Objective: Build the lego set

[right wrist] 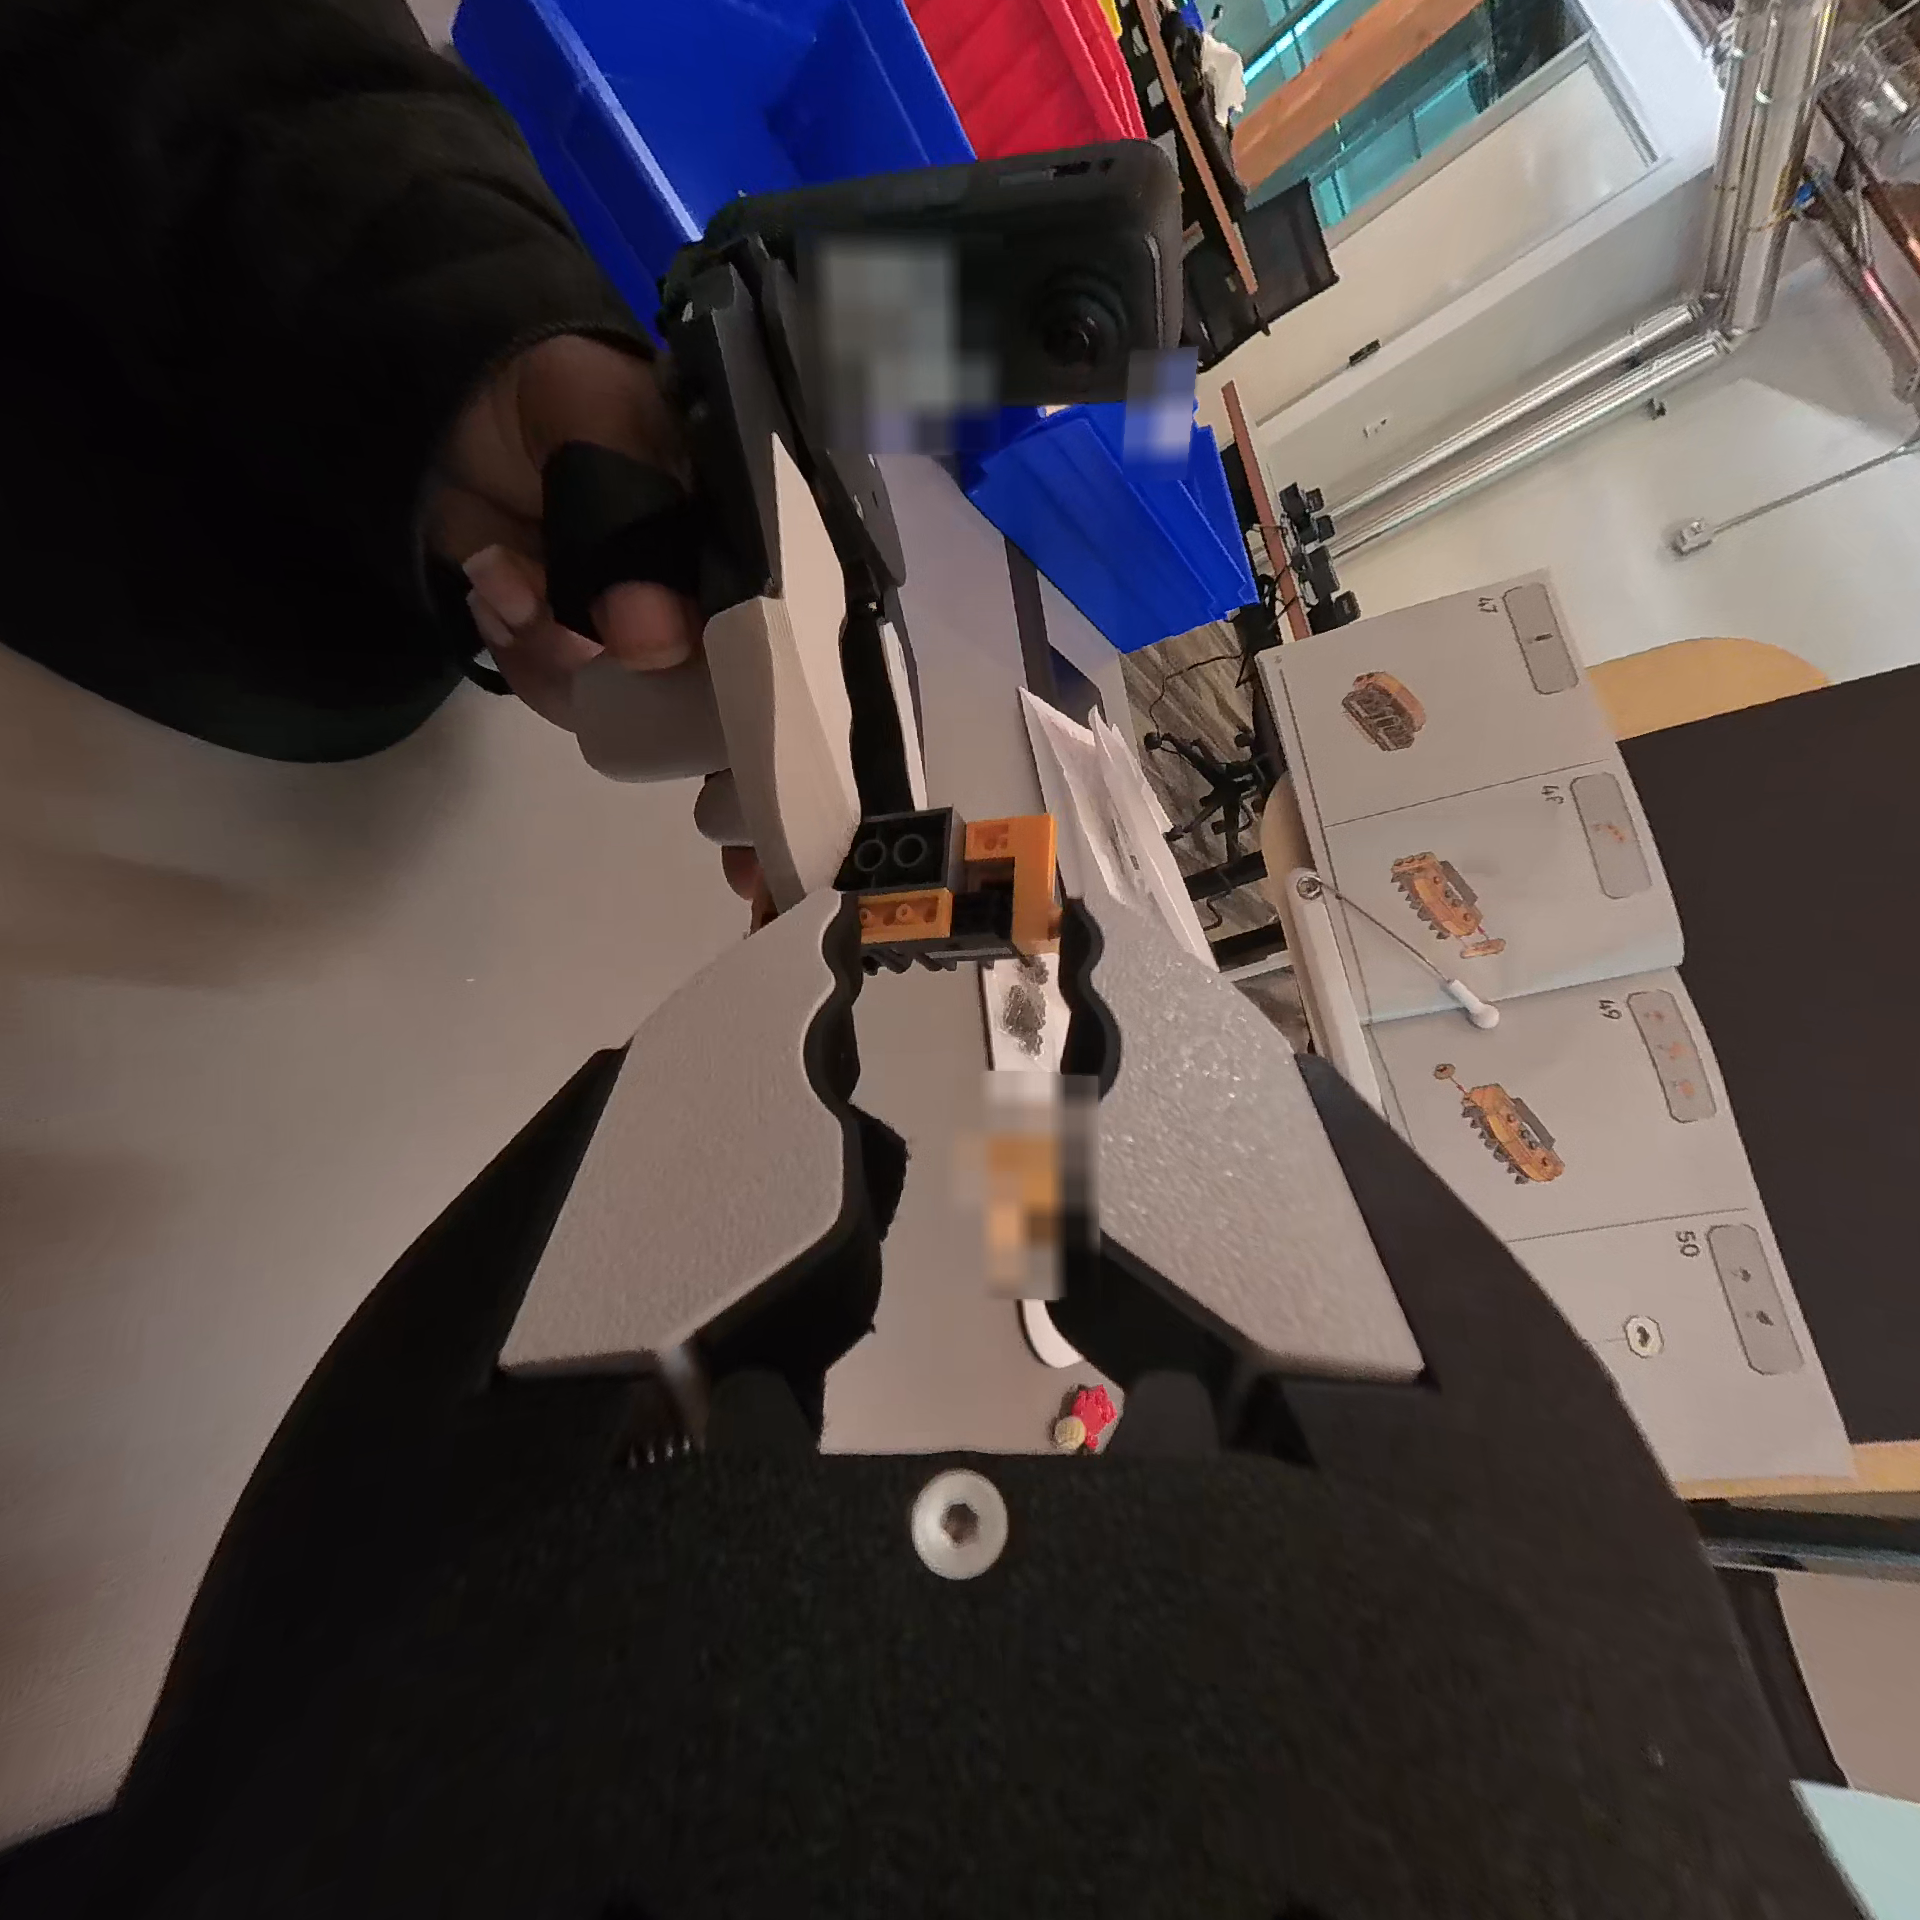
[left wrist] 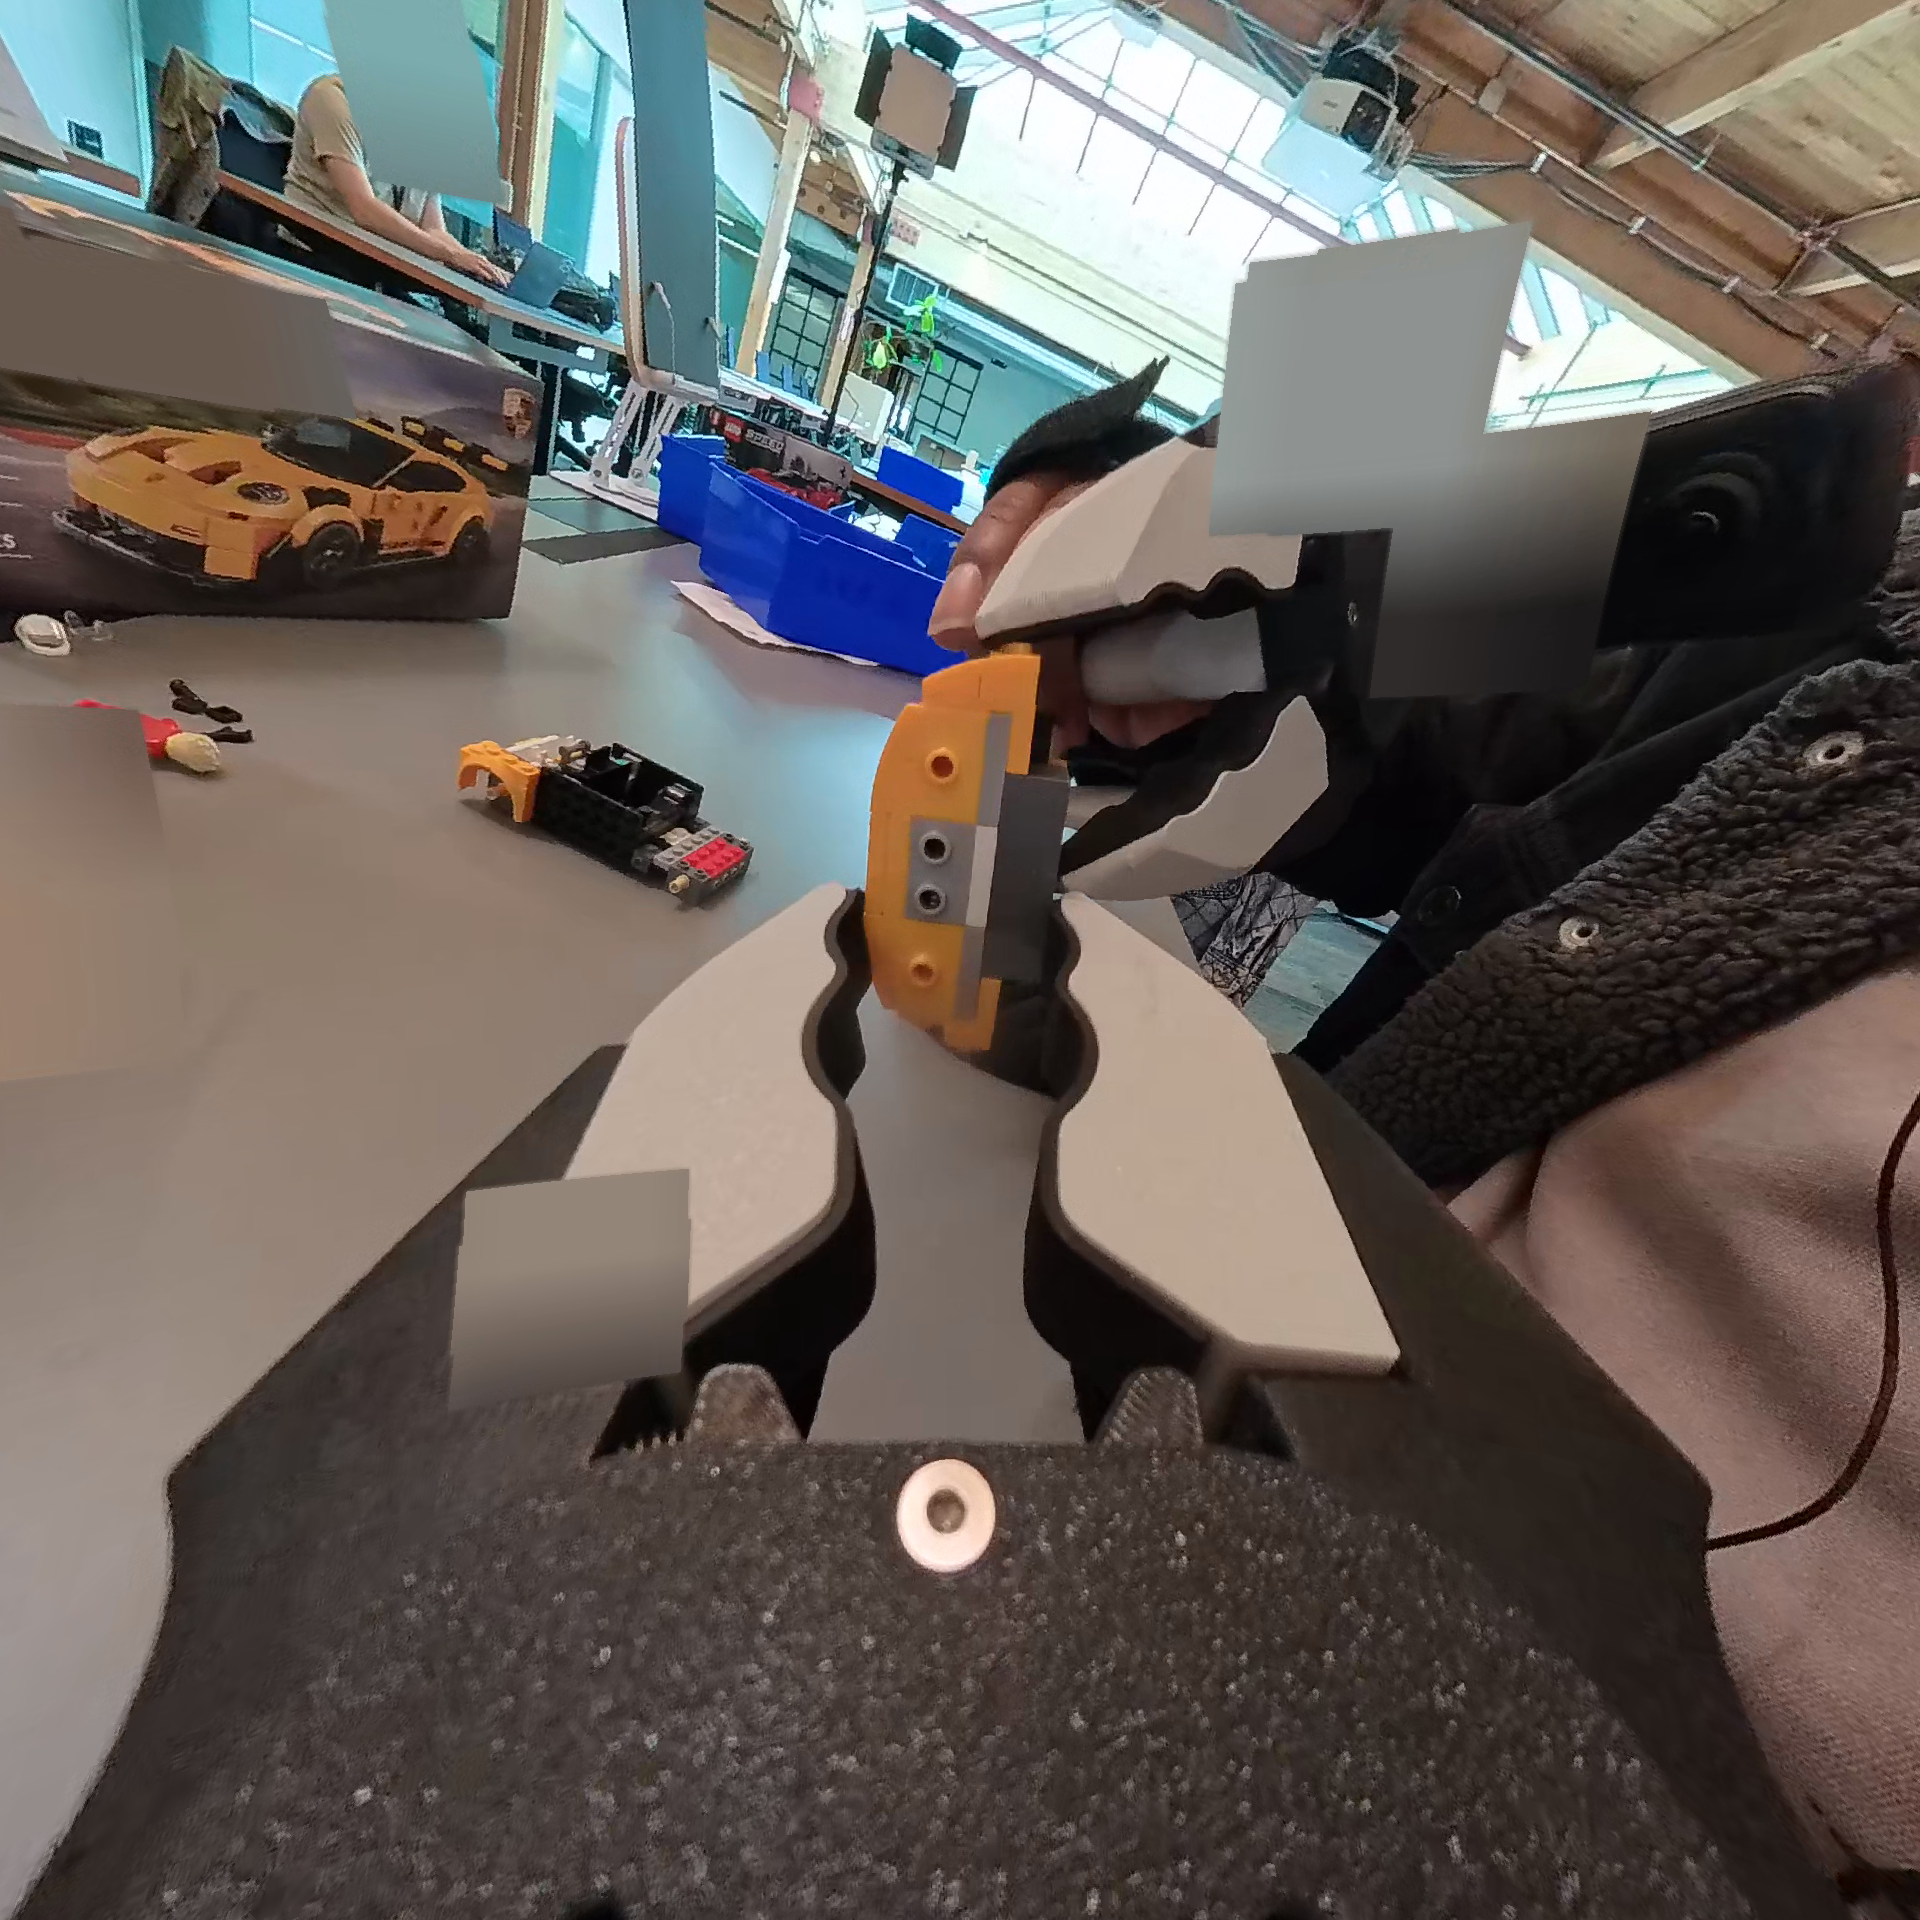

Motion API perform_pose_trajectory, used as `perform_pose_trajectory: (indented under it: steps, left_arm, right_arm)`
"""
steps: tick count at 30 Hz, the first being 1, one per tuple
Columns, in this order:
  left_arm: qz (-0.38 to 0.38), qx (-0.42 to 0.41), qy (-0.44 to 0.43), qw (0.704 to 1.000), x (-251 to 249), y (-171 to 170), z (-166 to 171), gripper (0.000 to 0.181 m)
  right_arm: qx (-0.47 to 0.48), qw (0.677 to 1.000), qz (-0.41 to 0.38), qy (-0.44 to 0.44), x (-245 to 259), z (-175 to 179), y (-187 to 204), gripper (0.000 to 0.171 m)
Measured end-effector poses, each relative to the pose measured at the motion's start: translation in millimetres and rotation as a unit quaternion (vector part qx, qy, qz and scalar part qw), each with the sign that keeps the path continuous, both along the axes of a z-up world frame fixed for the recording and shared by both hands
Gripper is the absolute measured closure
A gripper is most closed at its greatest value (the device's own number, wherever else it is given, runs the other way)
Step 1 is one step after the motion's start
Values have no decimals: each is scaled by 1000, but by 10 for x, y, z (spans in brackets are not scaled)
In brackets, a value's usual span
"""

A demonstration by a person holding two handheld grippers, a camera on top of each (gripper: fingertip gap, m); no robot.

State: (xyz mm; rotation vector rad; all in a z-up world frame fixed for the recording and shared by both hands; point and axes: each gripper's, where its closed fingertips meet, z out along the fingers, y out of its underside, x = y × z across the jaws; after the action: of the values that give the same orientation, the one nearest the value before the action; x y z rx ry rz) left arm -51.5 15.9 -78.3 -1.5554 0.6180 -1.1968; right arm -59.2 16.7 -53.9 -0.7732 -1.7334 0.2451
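Observation:
An orange, grey and black lego sub-assembly (left wrist: pixel 940 873) stands upright above the grey table (left wrist: pixel 343 1039). My left gripper (left wrist: pixel 956 914) is shut on its lower end. My right gripper (left wrist: pixel 1029 748) comes in from the right, with its jaws around the upper right side of the same piece. In the right wrist view my right gripper (right wrist: pixel 956 935) is shut on the sub-assembly (right wrist: pixel 935 894), and a left gripper finger (right wrist: pixel 774 748) reaches it from above. A part-built black car chassis (left wrist: pixel 613 821) with an orange wheel arch lies on the table to the left.
The set's box (left wrist: pixel 270 499) stands at the back left. Blue bins (left wrist: pixel 821 561) sit behind. A red minifigure piece (left wrist: pixel 177 738) and small black parts (left wrist: pixel 213 712) lie at left. The open instruction booklet (right wrist: pixel 1507 935) is propped to the right. A person's coat is close on the right.

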Motion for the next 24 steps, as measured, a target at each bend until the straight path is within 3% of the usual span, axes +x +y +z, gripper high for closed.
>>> perform_pose_trajectory:
  steps: [1, 11, 14, 20, 24]
  left_arm:
    - [-1, -1, 0, 1000, 1, 2, -4, 150]
    - [-3, -21, -48, 999, -101, 55, 72, 150]
    - [-21, -26, -83, 996, -121, 38, 115, 150]
    - [-62, 16, -170, 983, -195, -63, 310, 150]
    - [-65, 56, -165, 983, -169, -117, 336, 149]
  right_arm:
    - [-2, 1000, -1, 0, 0, -1, 1, 134]
    - [-93, 995, 7, 38, -33, 157, 54, 126]
    - [-180, 983, 10, 39, -10, 112, 33, 125]
    - [-434, 896, 14, 88, -4, 96, 25, 128]
    - [-518, 844, 55, 129, -142, 203, -121, 127]
